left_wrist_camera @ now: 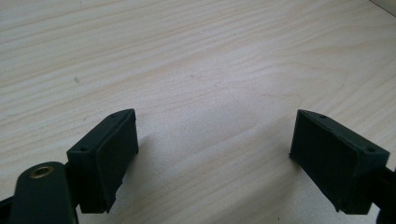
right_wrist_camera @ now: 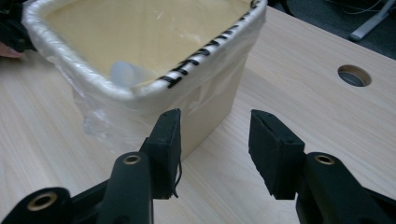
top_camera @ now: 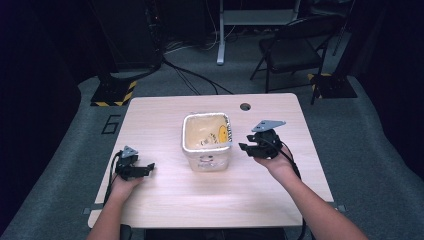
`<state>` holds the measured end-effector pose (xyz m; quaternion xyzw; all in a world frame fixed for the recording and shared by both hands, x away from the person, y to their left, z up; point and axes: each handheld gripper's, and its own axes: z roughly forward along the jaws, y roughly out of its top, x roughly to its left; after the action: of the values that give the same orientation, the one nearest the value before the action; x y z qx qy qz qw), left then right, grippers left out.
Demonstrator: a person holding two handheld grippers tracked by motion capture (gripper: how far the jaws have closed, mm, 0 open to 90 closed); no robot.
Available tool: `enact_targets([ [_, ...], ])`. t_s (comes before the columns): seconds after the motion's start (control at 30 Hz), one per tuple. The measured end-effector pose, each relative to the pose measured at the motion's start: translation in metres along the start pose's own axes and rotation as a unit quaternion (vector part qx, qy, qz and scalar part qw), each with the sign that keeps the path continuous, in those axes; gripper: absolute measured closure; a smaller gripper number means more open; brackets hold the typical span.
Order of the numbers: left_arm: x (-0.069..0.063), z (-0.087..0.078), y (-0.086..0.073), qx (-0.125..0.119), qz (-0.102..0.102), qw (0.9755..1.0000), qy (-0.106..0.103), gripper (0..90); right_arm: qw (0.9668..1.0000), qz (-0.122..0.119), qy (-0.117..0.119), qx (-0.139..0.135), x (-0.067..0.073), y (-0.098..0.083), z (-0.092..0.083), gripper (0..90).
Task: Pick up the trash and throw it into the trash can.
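— Progress? Where's the cream square plastic bin lined with a clear bag [top_camera: 207, 142]?

— Mid-desk [top_camera: 165, 115], untouched. Right gripper [right_wrist_camera: 215, 144] gapes just beside its corner; left gripper [left_wrist_camera: 215, 154] gapes empty near the left edge. Everything seems left to do.

On the grey floor [top_camera: 75, 145] left of the table, a dark outlined "6" [top_camera: 111, 124] is marked. The bin's plastic liner [top_camera: 227, 131] carries black printing along its folded rim [right_wrist_camera: 205, 53], too crumpled to read. Inside the bin [top_camera: 206, 162] there's a yellow round mark [top_camera: 222, 134], possibly a smiley face, though it's too small to tell.
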<state>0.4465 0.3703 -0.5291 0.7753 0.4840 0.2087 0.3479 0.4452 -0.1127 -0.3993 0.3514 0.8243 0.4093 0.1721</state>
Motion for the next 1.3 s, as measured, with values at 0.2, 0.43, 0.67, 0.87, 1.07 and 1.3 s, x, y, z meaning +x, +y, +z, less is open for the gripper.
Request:
enact_targets([
  [0.2,0.000,0.000,0.000,0.000,0.000,1.0000,-0.001,14.7,0.9997,0.012,-0.019,-0.002,-0.013,-0.008,0.001,52.1],
  [0.43,0.000,0.000,0.000,0.000,0.000,1.0000,0.000,14.7,0.9982,0.035,-0.049,-0.007,-0.034,-0.024,-0.001,51.8],
  [0.67,0.000,0.000,0.000,0.000,-0.001,1.0000,0.001,14.6,0.9968,0.041,-0.068,-0.004,-0.045,-0.035,-0.002,51.3],
  [0.87,0.000,0.000,0.000,0.000,-0.001,1.0000,0.001,14.6,0.9951,0.049,-0.085,-0.010,-0.052,-0.049,-0.002,51.3],
  [1.07,0.000,0.000,0.000,0.000,-0.002,1.0000,0.002,14.6,0.9937,0.054,-0.098,-0.006,-0.058,-0.061,0.000,51.3],
  [1.3,0.000,0.000,0.000,0.000,-0.003,1.0000,0.002,14.7,0.9921,0.066,-0.107,0.000,-0.063,-0.076,0.002,50.7],
])
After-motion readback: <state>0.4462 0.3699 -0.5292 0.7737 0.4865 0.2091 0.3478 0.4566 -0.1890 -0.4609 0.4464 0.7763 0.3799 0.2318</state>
